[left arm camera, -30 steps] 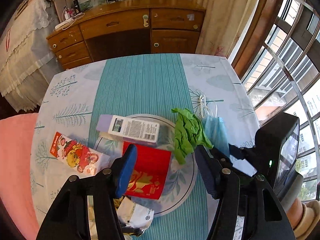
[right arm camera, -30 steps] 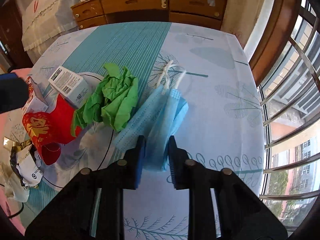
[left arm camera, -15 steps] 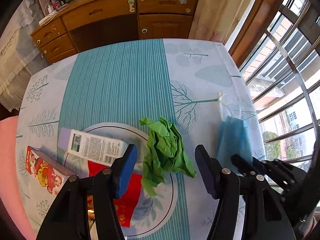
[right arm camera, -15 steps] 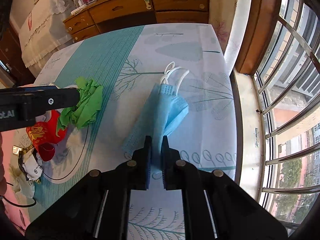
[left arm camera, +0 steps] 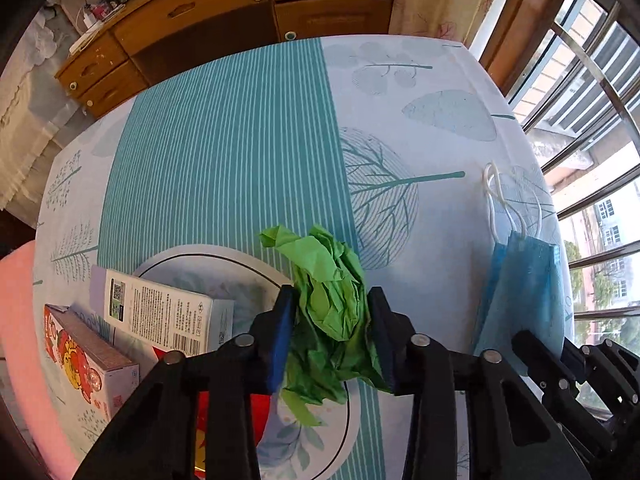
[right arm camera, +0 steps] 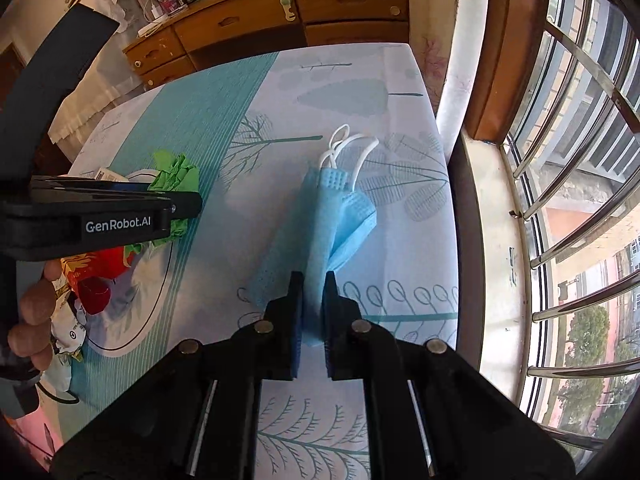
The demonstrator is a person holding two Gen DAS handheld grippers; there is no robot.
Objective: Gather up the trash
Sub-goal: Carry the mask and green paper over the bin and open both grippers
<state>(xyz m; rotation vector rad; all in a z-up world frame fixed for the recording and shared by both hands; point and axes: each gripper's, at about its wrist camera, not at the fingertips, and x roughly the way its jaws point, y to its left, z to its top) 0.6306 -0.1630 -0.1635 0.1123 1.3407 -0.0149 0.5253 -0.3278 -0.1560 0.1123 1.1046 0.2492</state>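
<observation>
Both wrist views close, overlooking table.

Wooden dresser behind; barred, sunlit window rightward.

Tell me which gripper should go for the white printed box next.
Neither is free: the left gripper is clamped on the green crumpled paper and the right gripper on the blue mask. Once emptied, probably left; the white box lies just beside it.

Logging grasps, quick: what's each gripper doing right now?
Left gripper: closed on the green crumpled paper.
Right gripper: closed on the blue face mask.
</observation>
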